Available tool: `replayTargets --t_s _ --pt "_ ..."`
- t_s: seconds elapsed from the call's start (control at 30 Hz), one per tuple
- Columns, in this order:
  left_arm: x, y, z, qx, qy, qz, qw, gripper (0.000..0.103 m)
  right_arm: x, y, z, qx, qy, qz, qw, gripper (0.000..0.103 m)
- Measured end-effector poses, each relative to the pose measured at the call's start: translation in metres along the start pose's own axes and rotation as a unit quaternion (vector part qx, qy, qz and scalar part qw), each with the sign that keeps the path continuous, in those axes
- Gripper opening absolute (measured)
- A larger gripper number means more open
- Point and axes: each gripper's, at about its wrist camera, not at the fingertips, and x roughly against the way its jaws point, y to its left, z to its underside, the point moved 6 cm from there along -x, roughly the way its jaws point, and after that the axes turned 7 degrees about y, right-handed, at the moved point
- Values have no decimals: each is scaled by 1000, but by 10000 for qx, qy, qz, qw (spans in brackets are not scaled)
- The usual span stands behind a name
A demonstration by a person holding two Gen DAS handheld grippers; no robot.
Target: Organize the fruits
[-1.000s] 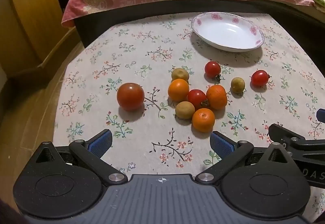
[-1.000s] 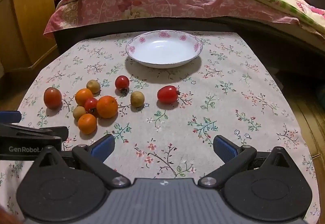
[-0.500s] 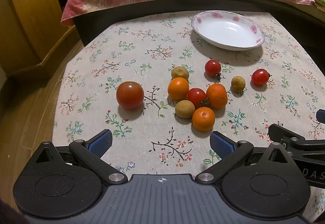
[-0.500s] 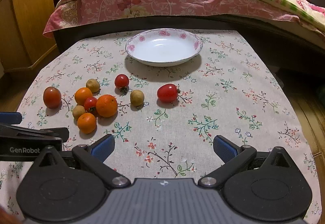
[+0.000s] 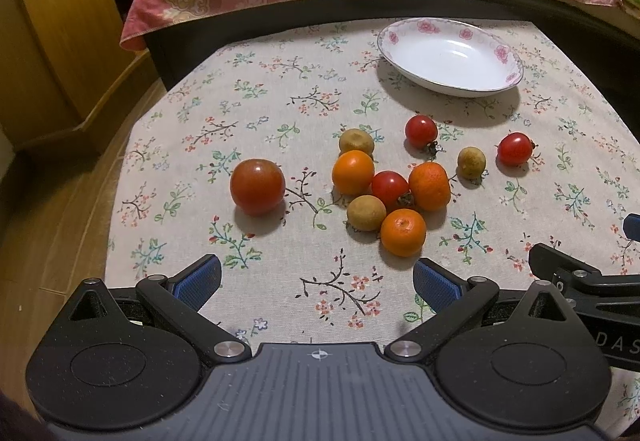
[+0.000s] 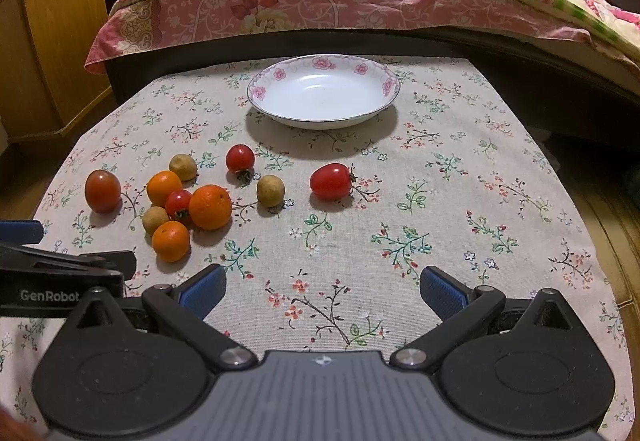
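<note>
Since nothing has yet gone into the shallow white dish with the pink rose rim (image 6: 323, 91), the move to come turns on which fruit lies closest ahead of which gripper. For the left gripper (image 5: 317, 279) that is the small round orange mandarin (image 5: 403, 232), just ahead of its right-hand blue pad and slightly to the right of its centre line. It is the nearest piece of a tight cluster: a tan longan-like fruit (image 5: 366, 212) touches it on the left, and behind them a red cherry tomato (image 5: 390, 188) sits wedged between two more mandarins. A larger dark-red tomato (image 5: 257, 191) stands alone, ahead and to the left, well apart from the rest.

From the right gripper (image 6: 323, 292) the cluster lies ahead and far to the left, while an oblong red tomato (image 6: 331, 181) sits almost straight ahead, alone on the floral tablecloth (image 6: 460, 209), its long axis running across the jaws' line of approach, stem end to the right. The dish lies beyond it, on much the same line.

I judge the left gripper nearer the cluster and the right better placed for the oblong tomato. Both grippers hover spread wide and hold nothing. The mandarin's close neighbours could roll when a finger comes down beside it.
</note>
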Motion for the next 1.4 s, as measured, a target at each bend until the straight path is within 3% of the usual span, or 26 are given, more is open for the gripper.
replayTargets --t_s 0.47,0.8,1.1,1.3,1.4 --pt "-3 8 1 38 78 -126 9999 103 -4 8 0 102 83 -110 9999 103" --pt "-3 20 2 160 63 -195 9997 102 -8 21 -4 234 111 -377 9990 97" --pt "-3 34 -1 246 29 -310 9992 102 -13 38 -11 411 132 -720 9965 87" --pt "-3 41 -3 59 -93 -583 9982 103 -18 50 -17 487 199 -1077 9928 80" --pt "-5 45 -4 -5 -94 -703 9975 103 -22 58 -18 605 253 -1294 9894 71"
